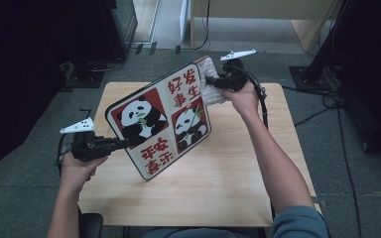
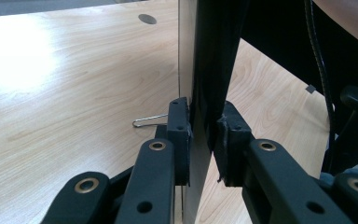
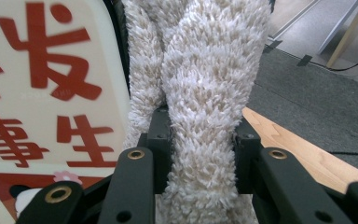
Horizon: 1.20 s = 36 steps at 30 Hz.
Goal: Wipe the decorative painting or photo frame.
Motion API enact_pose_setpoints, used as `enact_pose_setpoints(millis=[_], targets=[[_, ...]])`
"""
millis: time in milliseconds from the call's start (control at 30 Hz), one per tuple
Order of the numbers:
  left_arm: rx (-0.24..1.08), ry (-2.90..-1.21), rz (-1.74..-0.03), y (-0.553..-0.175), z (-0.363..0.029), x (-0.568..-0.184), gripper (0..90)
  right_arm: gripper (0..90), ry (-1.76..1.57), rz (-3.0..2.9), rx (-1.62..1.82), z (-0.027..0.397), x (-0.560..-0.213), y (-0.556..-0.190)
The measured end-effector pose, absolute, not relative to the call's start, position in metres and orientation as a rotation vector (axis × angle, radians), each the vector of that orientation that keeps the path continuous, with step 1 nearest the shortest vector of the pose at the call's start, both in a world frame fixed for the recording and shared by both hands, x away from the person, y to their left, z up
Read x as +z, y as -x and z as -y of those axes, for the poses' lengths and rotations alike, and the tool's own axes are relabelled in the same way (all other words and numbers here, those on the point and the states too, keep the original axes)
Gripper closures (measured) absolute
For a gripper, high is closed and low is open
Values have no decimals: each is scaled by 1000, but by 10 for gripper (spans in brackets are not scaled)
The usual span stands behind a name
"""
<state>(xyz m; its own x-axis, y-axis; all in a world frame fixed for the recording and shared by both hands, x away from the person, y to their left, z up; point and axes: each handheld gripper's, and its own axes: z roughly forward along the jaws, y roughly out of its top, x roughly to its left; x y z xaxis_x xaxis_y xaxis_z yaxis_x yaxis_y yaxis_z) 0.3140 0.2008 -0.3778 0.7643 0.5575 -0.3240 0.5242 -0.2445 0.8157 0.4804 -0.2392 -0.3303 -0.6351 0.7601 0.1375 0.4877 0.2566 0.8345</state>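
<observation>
A flat board (image 1: 161, 119) printed with two pandas and red characters is held tilted above the wooden table (image 1: 218, 188). My left gripper (image 1: 124, 144) is shut on the board's lower left edge; in the left gripper view the pads clamp the thin edge of the board (image 2: 205, 70) from both sides. My right gripper (image 1: 209, 81) is shut on a fluffy cream cloth (image 1: 211, 84) at the board's upper right corner. In the right gripper view the cream cloth (image 3: 205, 93) is squeezed between the jaws, beside the board's printed face (image 3: 42, 93).
A small wire clip (image 2: 149, 121) lies on the tabletop under the board. Cables (image 1: 327, 106) run over the grey carpet to the right of the table. Dark stands sit at the far left and right.
</observation>
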Motion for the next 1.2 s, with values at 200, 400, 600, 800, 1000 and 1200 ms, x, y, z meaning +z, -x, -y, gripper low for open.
enact_pose_setpoints(millis=[200, 400, 600, 800, 1000, 1200], targets=[[38, -1900, -827, -314, -200, -378, 783, 687, -1166, -2243, 1315, 239, -335, -479], [38, -1903, -825, -314, -200, -378, 784, 687, -1181, -2240, 1307, 239, -340, -476], [36, -1903, -827, -314, -200, -378, 783, 688, -1220, -2261, 1294, 241, -349, -474], [34, -1904, -827, -314, -199, -378, 784, 688, -1239, -2264, 1301, 242, -356, -473], [33, -1905, -825, -314, -199, -378, 784, 688, -1245, -2272, 1290, 244, -361, -471], [32, -1907, -823, -314, -199, -378, 784, 687, -1256, -2274, 1285, 243, -365, -470]])
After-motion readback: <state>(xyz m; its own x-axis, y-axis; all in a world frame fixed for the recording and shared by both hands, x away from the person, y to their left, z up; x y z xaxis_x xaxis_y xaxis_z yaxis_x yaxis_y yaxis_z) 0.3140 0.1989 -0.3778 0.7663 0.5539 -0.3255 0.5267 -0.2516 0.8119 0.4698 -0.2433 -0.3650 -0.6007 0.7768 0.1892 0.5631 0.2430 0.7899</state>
